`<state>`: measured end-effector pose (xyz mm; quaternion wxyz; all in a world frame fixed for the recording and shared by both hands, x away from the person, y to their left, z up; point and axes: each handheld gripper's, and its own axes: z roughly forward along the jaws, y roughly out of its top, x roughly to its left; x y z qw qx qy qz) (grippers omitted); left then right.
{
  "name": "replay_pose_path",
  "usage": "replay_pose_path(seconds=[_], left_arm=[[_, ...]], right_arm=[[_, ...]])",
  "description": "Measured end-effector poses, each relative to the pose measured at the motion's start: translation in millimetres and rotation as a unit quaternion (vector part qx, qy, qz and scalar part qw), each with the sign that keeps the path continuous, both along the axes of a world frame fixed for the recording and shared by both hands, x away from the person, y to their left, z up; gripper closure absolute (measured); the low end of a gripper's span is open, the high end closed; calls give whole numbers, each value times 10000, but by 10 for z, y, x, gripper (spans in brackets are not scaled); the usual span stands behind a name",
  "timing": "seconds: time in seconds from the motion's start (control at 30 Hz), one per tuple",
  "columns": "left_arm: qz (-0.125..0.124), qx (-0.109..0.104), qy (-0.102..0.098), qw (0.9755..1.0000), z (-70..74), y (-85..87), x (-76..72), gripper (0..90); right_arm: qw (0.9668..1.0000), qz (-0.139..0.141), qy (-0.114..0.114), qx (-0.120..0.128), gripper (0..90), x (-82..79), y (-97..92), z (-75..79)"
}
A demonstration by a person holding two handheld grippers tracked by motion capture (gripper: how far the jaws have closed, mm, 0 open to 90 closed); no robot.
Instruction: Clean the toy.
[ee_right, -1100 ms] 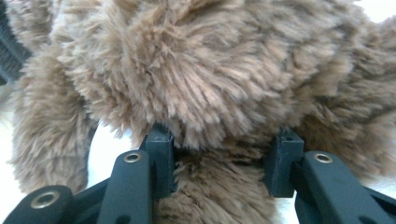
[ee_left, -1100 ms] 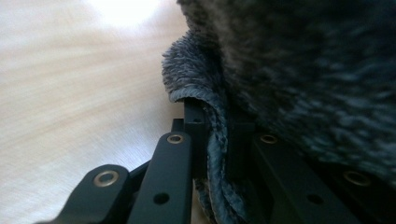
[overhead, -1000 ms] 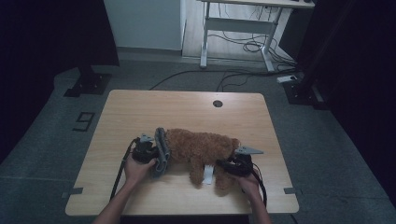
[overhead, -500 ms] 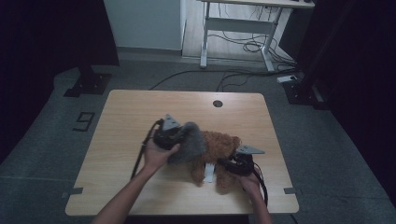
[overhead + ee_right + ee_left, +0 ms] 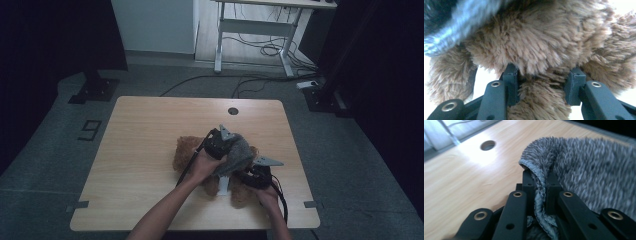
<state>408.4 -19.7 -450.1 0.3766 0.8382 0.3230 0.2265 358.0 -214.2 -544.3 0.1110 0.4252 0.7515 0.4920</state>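
Nearby, grey knit cloth (image 5: pixel 239 152) drapes over brown plush toy (image 5: pixel 186 150) — table (image 5: pixel 145 130) beyond.

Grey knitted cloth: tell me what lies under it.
The grey knitted cloth, pinched at its hem by the left gripper, drapes over the brown plush toy. The toy's covered middle cannot be seen; the right gripper clamps a limb.

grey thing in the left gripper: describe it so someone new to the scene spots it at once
On the light wooden table, look right of centre at the brown plush toy lying there. Draped over its middle is a fuzzy grey knitted garment, its ribbed hem pinched in the left gripper. It is the only grey, knitted thing; the fur under it is brown.
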Motion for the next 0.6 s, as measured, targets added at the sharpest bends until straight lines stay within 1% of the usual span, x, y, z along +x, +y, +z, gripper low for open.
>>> replay_pose_path(seconds=[0.03, 0.07, 0.13, 0.2, 0.27, 0.33, 0.4, 0.47, 0.57, 0.6], left_arm=[[55, 92, -87, 9999, 8, 31, -9, 819], [99, 169, -116, 9997, 17, 77, -12, 819], [225, 191, -112, 9995, 24, 203, -4, 819], [344, 108, -38, 9993, 28, 359, 12, 819], [468, 48, -34, 9989, 37, 502, 19, 819], [537, 39, -26, 9985, 46, 631, 28, 818], [621, -31, -21, 9981, 43, 751, 38, 817], [736, -144, 11, 9972, 36, 892, 53, 817], [880, -388, 133, 9953, 27, 1132, 62, 815], [942, -402, 141, 9946, 20, 1206, 58, 815]], right_arm=[[10000, -11, -6, -8, 555, -4, 5, 0], [10000, -21, 2, -8, 558, -6, 5, 1], [10000, -16, 24, 2, 563, -6, 1, 0], [10000, 9, 37, 10, 568, 0, -5, -1], [10000, 23, 39, 14, 568, 3, -8, -2], [10000, 36, 48, 30, 570, 6, -12, -3], [10000, 41, 52, 31, 572, 4, -12, -3], [10000, 47, 59, 18, 577, 1, -13, -2], [10000, 61, 70, 33, 580, 6, -20, -9], [9999, 65, 80, 37, 580, 7, -20, -11]])
